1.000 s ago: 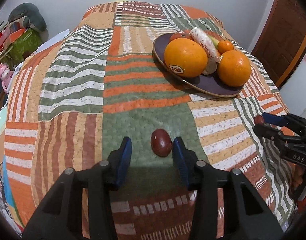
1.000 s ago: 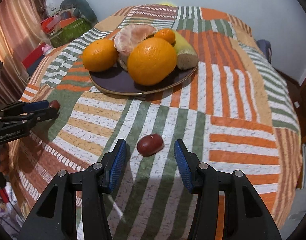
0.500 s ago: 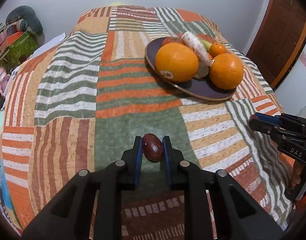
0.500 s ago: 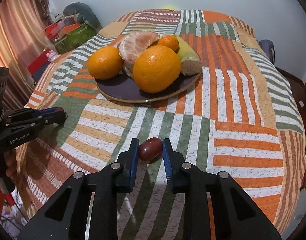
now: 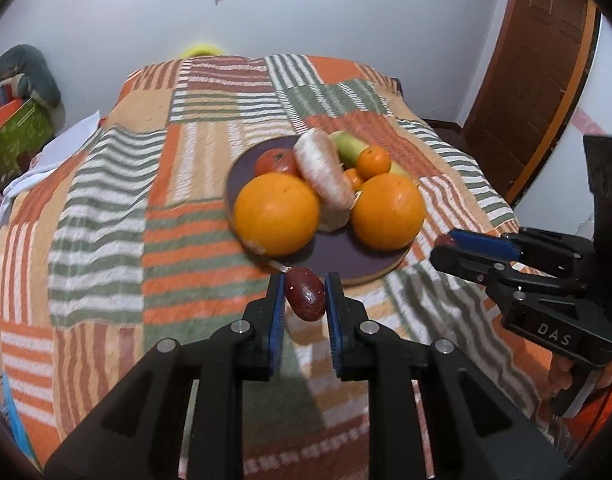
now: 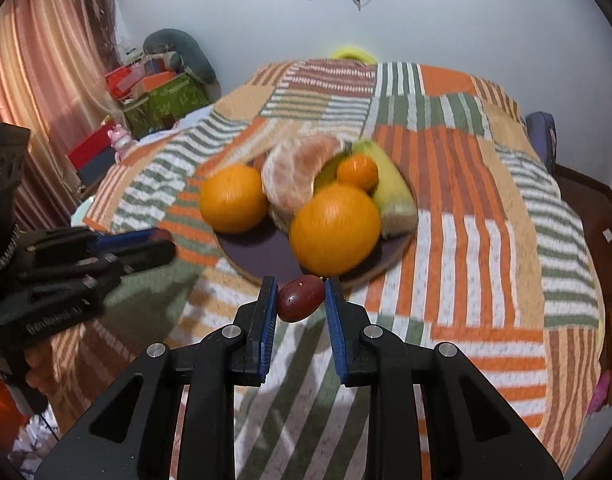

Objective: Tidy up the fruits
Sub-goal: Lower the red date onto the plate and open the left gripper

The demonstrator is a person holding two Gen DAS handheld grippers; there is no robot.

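Observation:
A dark plate sits on the patchwork bedspread, holding two big oranges, a peeled citrus, small mandarins, a banana and a red fruit. My left gripper is shut on a small dark red fruit, held in the air just before the plate's near rim. My right gripper is shut on another dark red fruit, also lifted near the plate. Each gripper shows in the other's view, the right and the left.
The striped bedspread covers the bed. Boxes and a stuffed toy stand at the far left beside a curtain. A wooden door is on the right. The bed's edges drop off on both sides.
Both grippers closed on their red fruits on the bedspread, then lifted them and moved forward to the plate's near rim.

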